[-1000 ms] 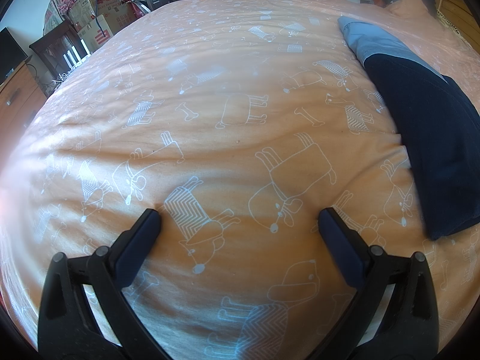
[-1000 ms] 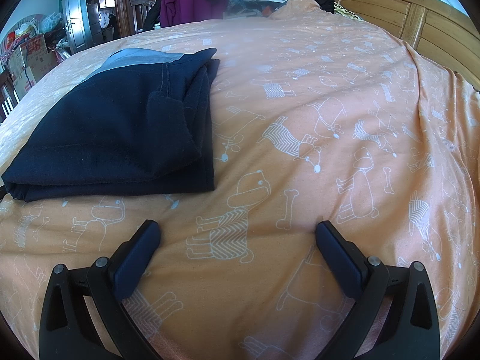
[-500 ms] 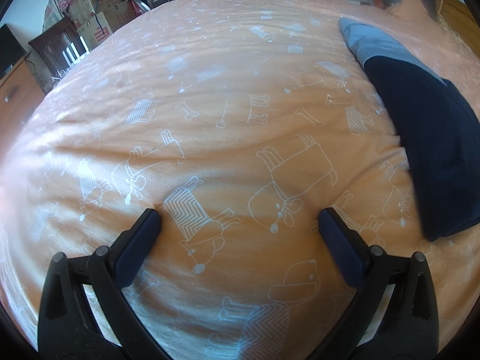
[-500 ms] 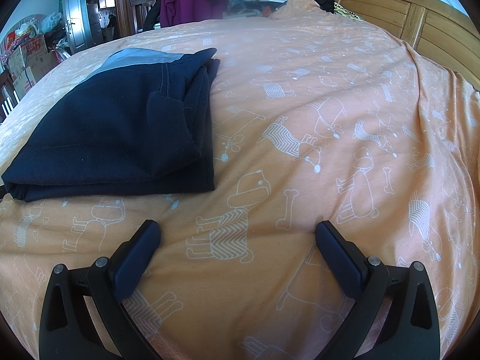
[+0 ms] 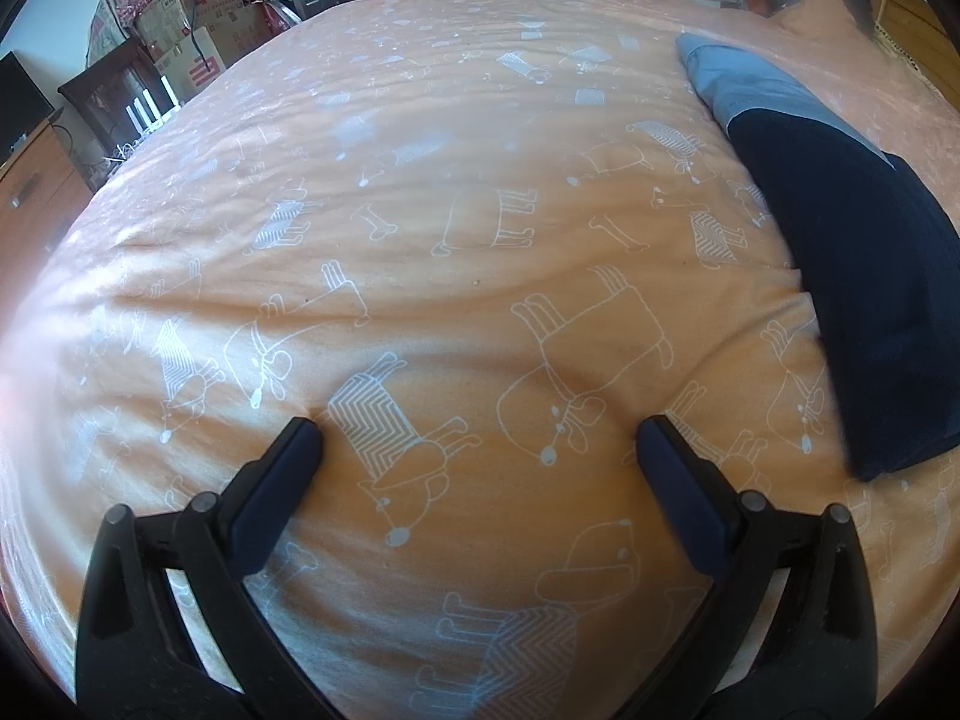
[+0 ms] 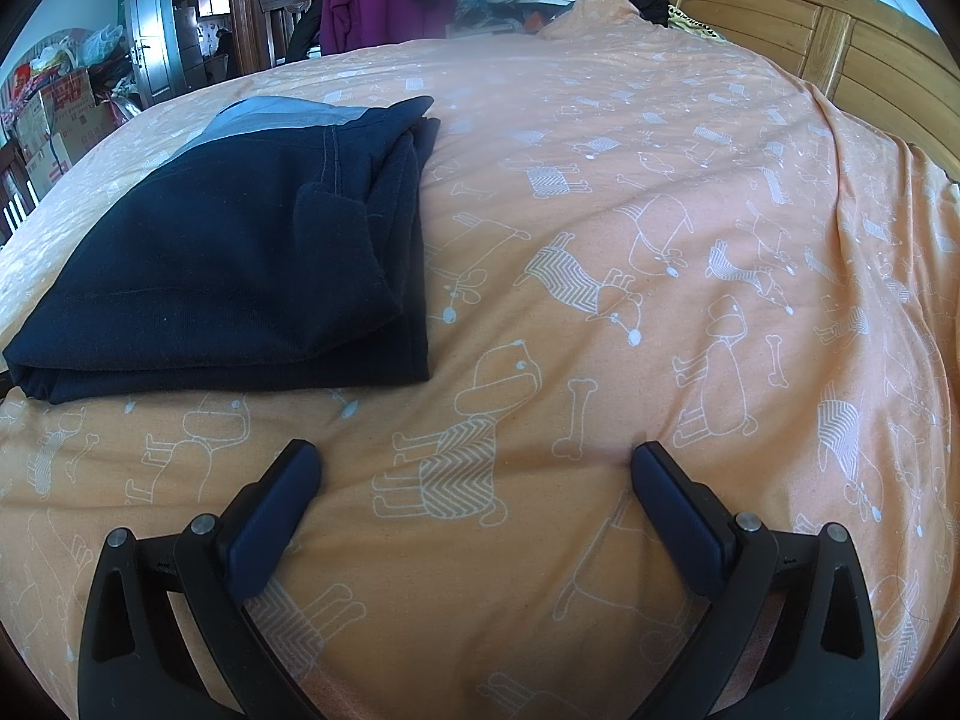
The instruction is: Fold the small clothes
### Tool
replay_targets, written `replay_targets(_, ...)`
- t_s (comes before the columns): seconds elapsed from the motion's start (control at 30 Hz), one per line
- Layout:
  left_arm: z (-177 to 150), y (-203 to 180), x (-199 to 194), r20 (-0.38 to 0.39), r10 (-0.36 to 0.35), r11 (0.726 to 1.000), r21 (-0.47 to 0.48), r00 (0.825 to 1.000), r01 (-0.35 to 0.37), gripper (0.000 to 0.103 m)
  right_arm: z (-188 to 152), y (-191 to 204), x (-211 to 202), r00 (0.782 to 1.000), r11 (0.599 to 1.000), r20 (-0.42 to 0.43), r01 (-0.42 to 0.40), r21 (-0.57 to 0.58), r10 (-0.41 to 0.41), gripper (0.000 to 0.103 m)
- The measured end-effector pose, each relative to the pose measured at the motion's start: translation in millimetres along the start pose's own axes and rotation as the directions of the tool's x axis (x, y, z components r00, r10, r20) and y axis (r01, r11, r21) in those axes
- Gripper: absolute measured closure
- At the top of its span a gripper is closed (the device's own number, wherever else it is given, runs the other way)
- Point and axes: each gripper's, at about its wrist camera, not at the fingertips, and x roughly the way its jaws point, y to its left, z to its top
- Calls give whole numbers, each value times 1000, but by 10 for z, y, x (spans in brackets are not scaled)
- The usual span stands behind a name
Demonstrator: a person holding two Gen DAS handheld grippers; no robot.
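**Folded navy garment on the bed, both grippers empty**

A folded navy garment (image 6: 228, 264) with a light blue part at its far end lies flat on the orange bedspread (image 6: 660, 180), which has a print of white dogs and bones. In the right wrist view it is to the left of the right gripper (image 6: 474, 459) and a little ahead of it, not touching. The jaws of this gripper stand wide apart over bare bedspread and hold nothing. The left gripper (image 5: 480, 435) also has its jaws wide and empty. In its view the garment (image 5: 864, 276) is near the right edge. A wooden headboard (image 6: 798, 36) stands behind the bed.
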Motion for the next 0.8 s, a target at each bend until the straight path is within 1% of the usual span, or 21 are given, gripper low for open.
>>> replay_targets(0.17,-3,-3,7,8,3,1000,0,1000,-3,0,7,12,6,1000,1000,-2,8,-3,-8,0)
replay_targets(0.2,-1,-23,25,13,12,1000,6,1000,-12,0,9,17,9,1000,1000,-3,10,-7,-10,0)
replay_targets(0.3,43,-86,37,-5,47,999,24,999,-47,0,30,19,28,1000,1000,-13,10,-11,-10,0)
replay_targets(0.37,18,-112,9,14,65,997,35,998,-65,0,66,27,45,1000,1000,-29,8,-25,-9,0)
replay_targets(0.47,18,-93,15,12,57,998,31,998,-58,0,143,12,87,998,999,-68,-12,-39,10,0)
replay_targets(0.57,14,-111,9,14,63,997,38,998,-63,0,157,25,106,997,1000,-77,-2,-19,1,0)
replay_targets(0.63,72,-99,53,-15,44,999,32,999,-43,0,161,43,91,997,1000,-83,7,-24,-9,0)
replay_targets(0.73,125,-1,89,-55,-19,1000,-10,998,19,0,211,59,7,996,999,-88,14,-31,-17,0)
replay_targets(0.8,138,44,70,-64,-49,998,-34,997,47,0,266,114,-168,999,998,-37,31,-55,-33,0)
